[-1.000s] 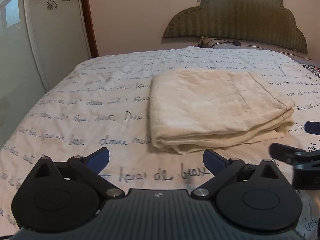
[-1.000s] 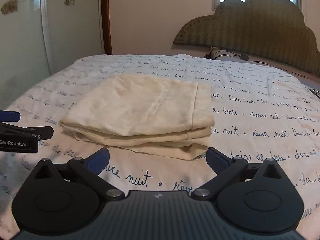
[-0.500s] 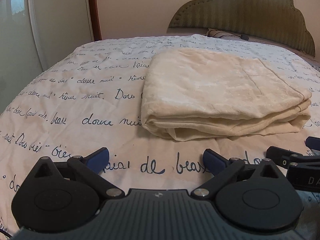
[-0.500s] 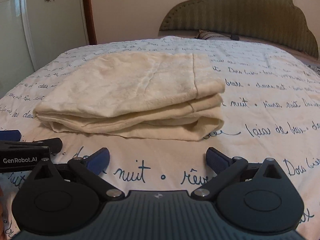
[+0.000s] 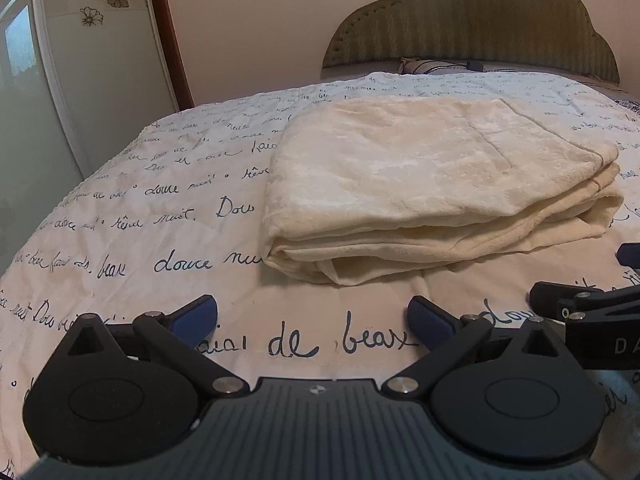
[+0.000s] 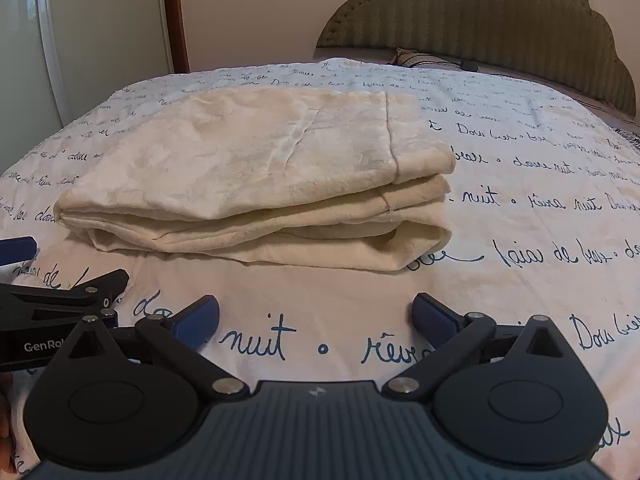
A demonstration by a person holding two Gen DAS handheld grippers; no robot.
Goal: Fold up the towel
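Cream towel (image 5: 432,184) sitting folded in thick stack on script-print bedspread (image 5: 168,216), headboard (image 5: 472,20) behind. Left gripper (image 5: 312,316) and right gripper (image 6: 316,314) both hovering just short of towel's near edge, fingers spread wide, gripping nothing.

My fingers (image 5: 430,320) wear ribbed blue rubbery pads on matt black plastic arms; the towel (image 5: 420,184) is plush cream cloth; the bed (image 5: 160,216) cover, smooth printed cotton.
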